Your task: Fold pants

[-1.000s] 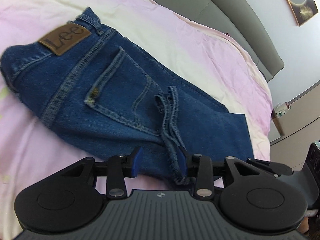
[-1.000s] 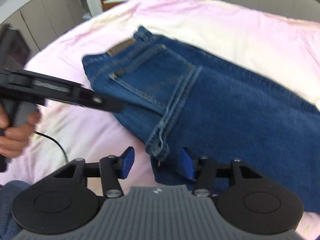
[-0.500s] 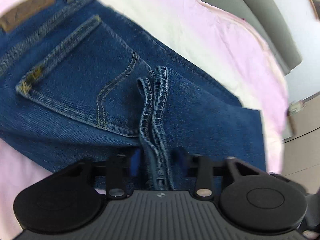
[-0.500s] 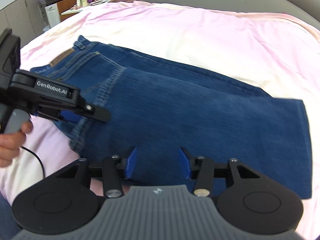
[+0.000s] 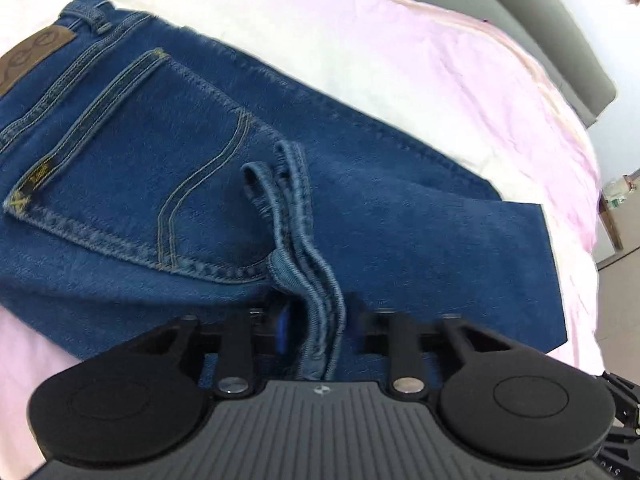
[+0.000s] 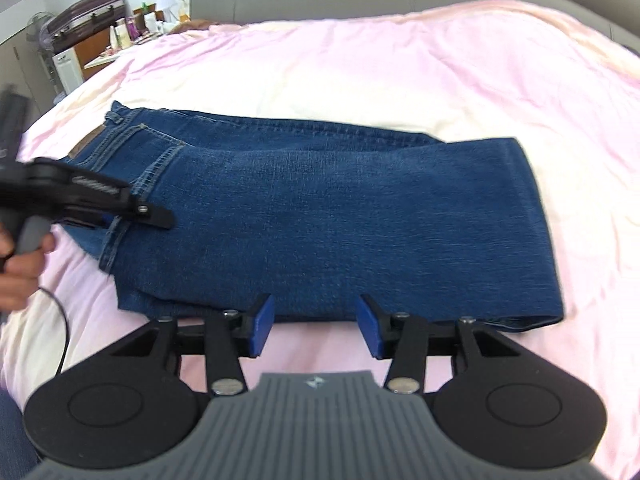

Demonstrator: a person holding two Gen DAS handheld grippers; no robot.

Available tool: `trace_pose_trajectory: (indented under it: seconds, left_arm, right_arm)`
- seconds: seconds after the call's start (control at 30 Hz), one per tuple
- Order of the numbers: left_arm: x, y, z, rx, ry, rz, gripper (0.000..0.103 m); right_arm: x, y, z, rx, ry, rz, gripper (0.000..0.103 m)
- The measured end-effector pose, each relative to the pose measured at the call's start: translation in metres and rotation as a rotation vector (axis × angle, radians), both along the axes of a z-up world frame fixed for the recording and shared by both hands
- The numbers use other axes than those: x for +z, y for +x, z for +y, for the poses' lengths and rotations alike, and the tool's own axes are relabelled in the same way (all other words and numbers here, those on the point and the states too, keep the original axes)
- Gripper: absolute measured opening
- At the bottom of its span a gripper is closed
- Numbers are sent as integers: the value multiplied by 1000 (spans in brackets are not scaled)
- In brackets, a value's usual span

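My left gripper (image 5: 316,320) straddled the pants' (image 6: 340,216) seat seam, grip unclear; my right gripper (image 6: 314,330) gaped empty beside their long edge.

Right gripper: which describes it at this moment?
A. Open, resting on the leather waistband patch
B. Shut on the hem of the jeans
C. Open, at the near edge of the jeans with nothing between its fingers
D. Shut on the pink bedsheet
C. The right gripper has its blue fingertips spread apart just short of the jeans, with only pink bedsheet showing in the gap.
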State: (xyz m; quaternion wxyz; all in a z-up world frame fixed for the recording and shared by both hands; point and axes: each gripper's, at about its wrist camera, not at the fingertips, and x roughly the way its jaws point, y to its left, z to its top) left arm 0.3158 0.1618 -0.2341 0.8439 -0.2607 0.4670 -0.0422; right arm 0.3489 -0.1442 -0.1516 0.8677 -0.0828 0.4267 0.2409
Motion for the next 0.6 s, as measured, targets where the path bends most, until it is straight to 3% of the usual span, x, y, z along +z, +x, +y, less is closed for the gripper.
trace_pose_trajectory:
  seconds: [0.07,0.3,0.47,0.6]
  left_arm:
    - [15,-8,-5,2,34,-49,9]
    - [113,-28,-28,-175,221,-271,8]
    - [169,-22,1,-201,356,-320,8]
    - [182,-5,39,-169,484,-282,8]
  right_arm:
    - [5,-8,-9,15,-13,-27,43]
    - [13,-10,-53,-46,-54,-63,44]
    - [18,15,-74,-112,-43,-56,44]
    - [25,38,-75,-144,30,-38,44]
